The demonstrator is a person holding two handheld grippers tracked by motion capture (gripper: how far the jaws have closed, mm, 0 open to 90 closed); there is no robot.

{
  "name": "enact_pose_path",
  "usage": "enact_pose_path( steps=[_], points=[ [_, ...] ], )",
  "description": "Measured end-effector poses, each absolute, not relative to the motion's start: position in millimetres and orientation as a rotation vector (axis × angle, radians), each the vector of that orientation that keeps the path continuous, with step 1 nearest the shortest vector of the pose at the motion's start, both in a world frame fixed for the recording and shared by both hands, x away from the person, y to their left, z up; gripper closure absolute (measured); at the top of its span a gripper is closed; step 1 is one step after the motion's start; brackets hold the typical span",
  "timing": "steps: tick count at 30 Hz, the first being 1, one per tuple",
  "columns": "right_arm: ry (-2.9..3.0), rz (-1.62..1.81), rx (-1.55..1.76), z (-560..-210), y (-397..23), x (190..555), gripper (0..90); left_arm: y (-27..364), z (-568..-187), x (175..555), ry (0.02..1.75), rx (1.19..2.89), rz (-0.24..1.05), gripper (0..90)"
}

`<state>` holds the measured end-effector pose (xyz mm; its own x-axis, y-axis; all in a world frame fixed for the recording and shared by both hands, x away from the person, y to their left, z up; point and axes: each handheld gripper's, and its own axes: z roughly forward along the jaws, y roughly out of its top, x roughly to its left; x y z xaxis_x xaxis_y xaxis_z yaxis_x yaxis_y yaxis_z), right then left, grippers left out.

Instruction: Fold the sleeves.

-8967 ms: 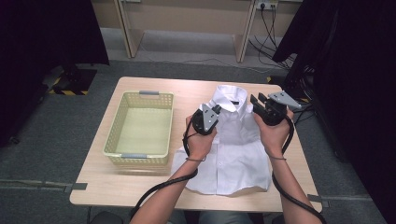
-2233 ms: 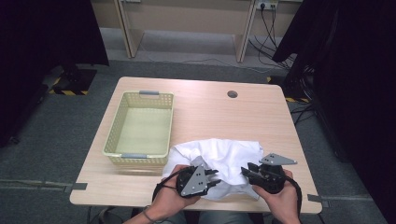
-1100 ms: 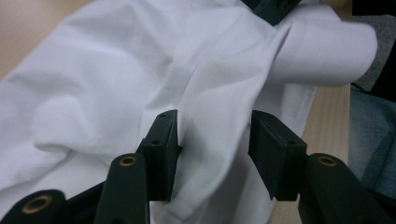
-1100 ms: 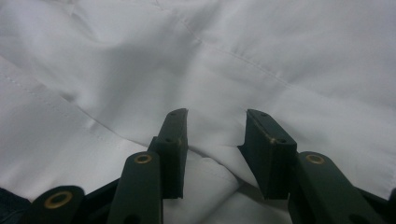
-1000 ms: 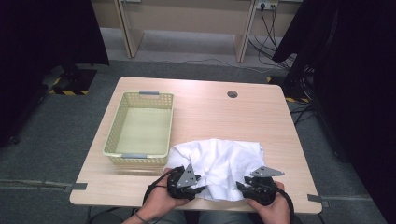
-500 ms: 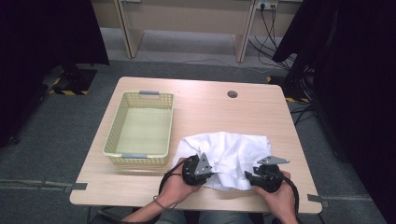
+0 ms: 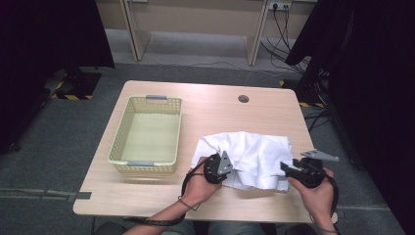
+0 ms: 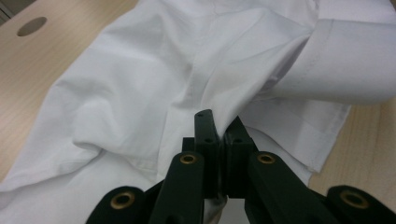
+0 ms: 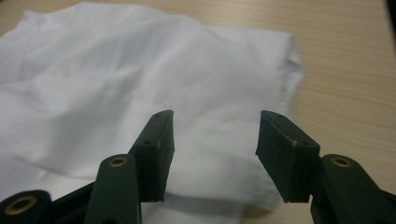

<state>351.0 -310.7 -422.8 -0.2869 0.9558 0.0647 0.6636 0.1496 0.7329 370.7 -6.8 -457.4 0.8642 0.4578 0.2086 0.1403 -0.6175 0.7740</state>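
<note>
A crumpled white shirt [image 7: 252, 154] lies on the near right part of the wooden table [image 7: 220, 115]. My left gripper [image 7: 230, 166] is at the shirt's left edge. In the left gripper view its jaws have just been closing and are now shut [image 8: 219, 126] on a fold of the shirt [image 8: 140, 84]. My right gripper [image 7: 287, 169] is at the shirt's near right corner. Its jaws have just been opening and stand apart [image 9: 212, 135] above the hem of the shirt [image 9: 116, 70]; the pads do not press the cloth.
A pale yellow plastic basket [image 7: 119, 139] with nothing in it stands on the left half of the table. A round cable hole [image 7: 243, 98] is near the far edge. Bare tabletop lies beyond the shirt. Dark curtains flank the table.
The left gripper moved forward onto the shirt's left edge and pinched a fold. The right gripper moved right and away along the near edge, its jaws wider. The shirt bunched up a little.
</note>
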Motion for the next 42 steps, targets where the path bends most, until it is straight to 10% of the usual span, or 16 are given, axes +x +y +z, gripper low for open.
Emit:
enact_pose_path(
  steps=[42],
  points=[
    [2.178, 0.655, 1.572, -453.2, -326.8, 336.1, 66.4, 32.8, -432.0, 369.2, 0.472, 2.207, 0.652, 87.4]
  ],
)
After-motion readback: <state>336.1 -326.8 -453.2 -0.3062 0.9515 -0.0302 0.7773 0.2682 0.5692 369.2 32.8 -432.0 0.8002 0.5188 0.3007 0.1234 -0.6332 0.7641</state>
